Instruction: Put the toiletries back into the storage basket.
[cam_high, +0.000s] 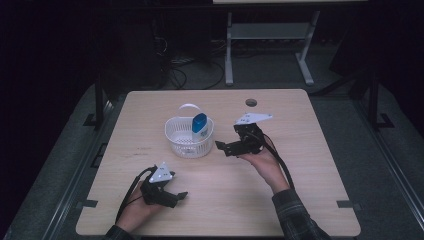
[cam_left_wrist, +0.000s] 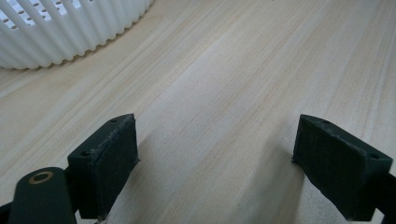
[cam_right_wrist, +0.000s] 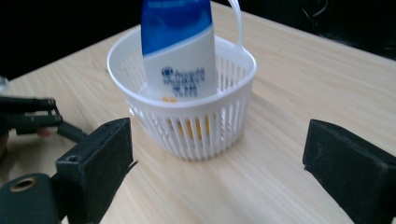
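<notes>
high view: a white slotted basket (cam_high: 189, 136) sits near the middle of the wooden surface (cam_high: 310, 150), and a blue and white bottle (cam_high: 199, 126) stands inside it, leaning against the far-right part of the rim. the bottle appears already placed, so the putting-in part of the work looks done, as far as can be judged.

the right hand-held gripper (cam_high: 227, 148) is just beside the basket on its right, not touching it. in the right gripper view its jaws stand wide apart, released, with nothing between them, facing the basket (cam_right_wrist: 187, 126) and bottle (cam_right_wrist: 180, 51).

the left hand-held gripper (cam_high: 177, 197) rests low on the surface nearer the person, well apart from the basket. in the left gripper view its jaws are spread with bare wood between them.

what seems left is little: perhaps drawing both hands clear, or taking up the basket by its handle (cam_high: 189, 107).
</notes>
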